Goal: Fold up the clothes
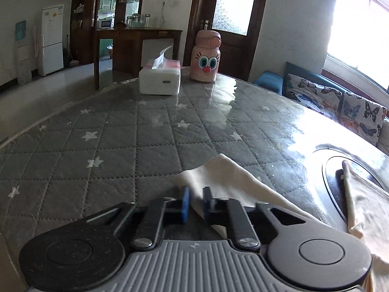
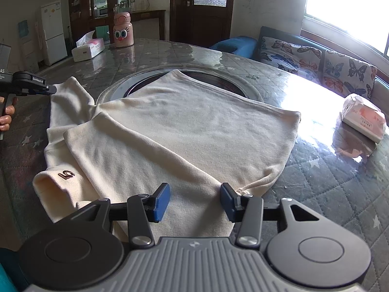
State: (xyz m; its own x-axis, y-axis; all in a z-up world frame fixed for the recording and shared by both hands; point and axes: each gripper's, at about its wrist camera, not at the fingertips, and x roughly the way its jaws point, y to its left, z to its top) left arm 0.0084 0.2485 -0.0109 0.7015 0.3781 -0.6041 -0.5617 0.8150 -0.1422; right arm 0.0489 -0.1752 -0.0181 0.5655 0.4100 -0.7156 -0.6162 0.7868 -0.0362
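Shirt [image 2: 175, 131] on table [image 2: 328, 185] centre; tissue box [image 2: 88, 48] left of bottle [image 2: 122, 29] behind; packet [image 2: 363, 119] right.

Daylight pours in from the window [image 2: 345, 12] on the right, blown out to pure white in both views. It throws hard glare across the glossy worktop [image 1: 279, 121], washing out the quilted pattern there. The far room sits dimmer. Fisheye bending curves the edges and darkens the corners; focus stays fairly sharp throughout.

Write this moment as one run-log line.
left hand-held gripper: shut on cream fleece garment sleeve | right hand-held gripper: open over hem | fold: unfinished
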